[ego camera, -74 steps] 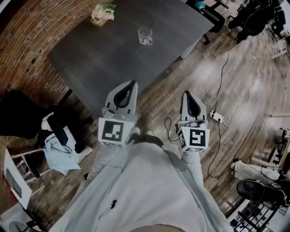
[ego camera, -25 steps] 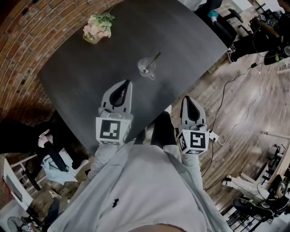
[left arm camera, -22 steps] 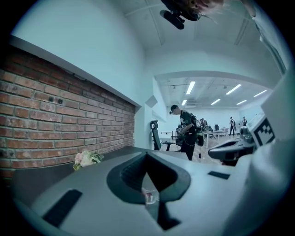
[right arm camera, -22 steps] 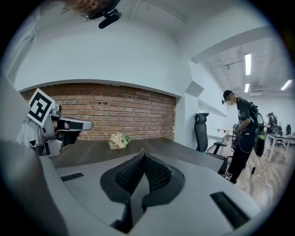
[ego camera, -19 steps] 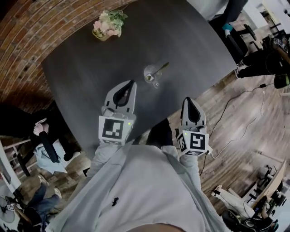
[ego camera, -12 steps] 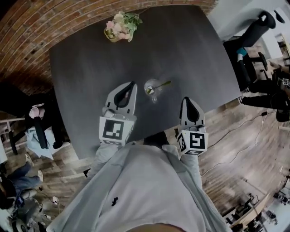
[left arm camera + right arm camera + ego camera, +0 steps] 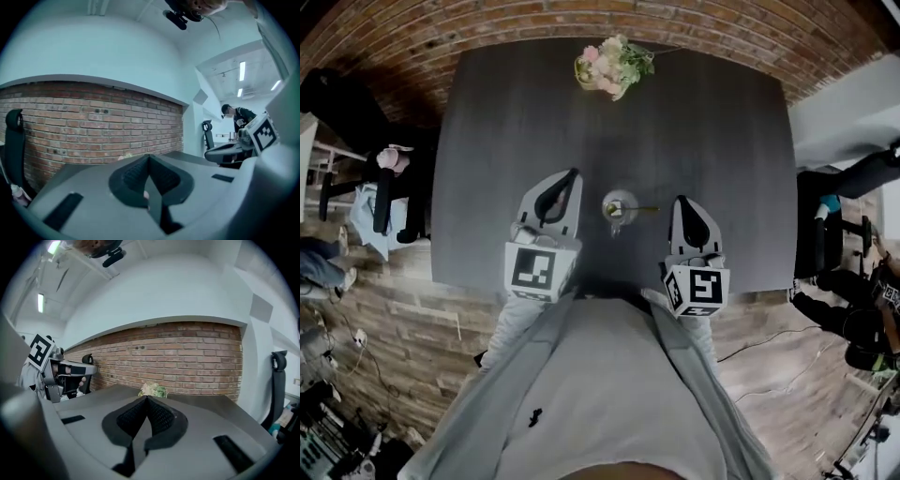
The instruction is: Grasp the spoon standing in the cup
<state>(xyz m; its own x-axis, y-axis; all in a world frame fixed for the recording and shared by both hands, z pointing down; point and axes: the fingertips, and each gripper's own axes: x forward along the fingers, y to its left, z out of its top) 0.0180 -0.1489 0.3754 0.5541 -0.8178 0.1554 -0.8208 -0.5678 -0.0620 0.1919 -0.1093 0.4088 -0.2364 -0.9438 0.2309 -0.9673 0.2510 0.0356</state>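
Note:
A clear glass cup stands on the dark table, near its front edge. A spoon stands in the cup, its handle leaning to the right. My left gripper hovers just left of the cup with its jaws shut and nothing in them; its tips meet. My right gripper hangs just right of the cup, close to the spoon's handle, also shut and empty. Neither gripper view shows the cup or the spoon.
A small pot of flowers sits at the table's far edge, also seen as flowers ahead of the right gripper. A brick wall runs behind the table. A chair with clothing stands left; an office chair stands right.
The view has swung round so the table now lies square in front. The cup has come from up ahead to between the two grippers. Both grippers stay shut.

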